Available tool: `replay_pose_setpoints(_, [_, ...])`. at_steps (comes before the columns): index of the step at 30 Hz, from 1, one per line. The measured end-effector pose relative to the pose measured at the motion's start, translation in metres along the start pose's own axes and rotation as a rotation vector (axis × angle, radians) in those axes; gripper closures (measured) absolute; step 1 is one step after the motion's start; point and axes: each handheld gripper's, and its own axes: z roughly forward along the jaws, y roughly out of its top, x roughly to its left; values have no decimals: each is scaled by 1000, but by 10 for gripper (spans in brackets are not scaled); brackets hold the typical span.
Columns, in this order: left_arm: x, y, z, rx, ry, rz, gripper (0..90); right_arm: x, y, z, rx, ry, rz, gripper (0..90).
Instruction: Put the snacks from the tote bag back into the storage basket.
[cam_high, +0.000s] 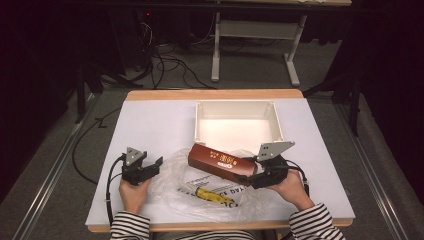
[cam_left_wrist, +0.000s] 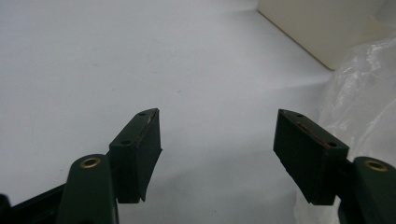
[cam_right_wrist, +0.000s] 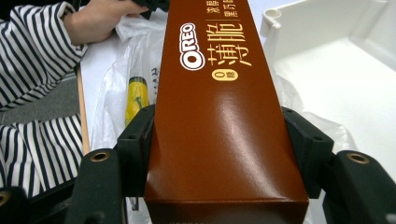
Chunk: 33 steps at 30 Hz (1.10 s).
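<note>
A long brown Oreo box (cam_high: 221, 162) (cam_right_wrist: 219, 107) is held just above a crumpled clear plastic bag (cam_high: 200, 187), its far end pointing left. My right gripper (cam_high: 250, 178) (cam_right_wrist: 224, 154) is shut on the near end of the box, one jaw on each long side. A white open bin (cam_high: 238, 125) (cam_right_wrist: 327, 42) stands just behind the box and has nothing in it. My left gripper (cam_high: 155, 167) (cam_left_wrist: 217, 149) rests at the bag's left edge, open, with bare table between its jaws. A yellow printed mark (cam_high: 212, 195) (cam_right_wrist: 137, 95) shows on the bag.
The white table mat (cam_high: 145, 130) has free room at the left and back left. The wooden table edge (cam_high: 215, 94) runs along the back. Cables and a desk frame (cam_high: 250, 35) lie on the floor beyond. Striped sleeves (cam_high: 130, 227) come in at the front.
</note>
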Motion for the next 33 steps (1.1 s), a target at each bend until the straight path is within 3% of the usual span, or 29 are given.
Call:
replay_pose_setpoints(7, [0, 0, 0, 2, 5, 0, 321, -9, 0, -7, -22, -24, 26, 386])
replay_pose_setpoints(25, [0, 0, 0, 3, 3, -3, 321, -20, 8, -21, -7, -83, 30, 390])
replay_pose_setpoints(33, [0, 0, 0, 1, 3, 2, 320, -31, 5, -29, -22, -128, 70, 390])
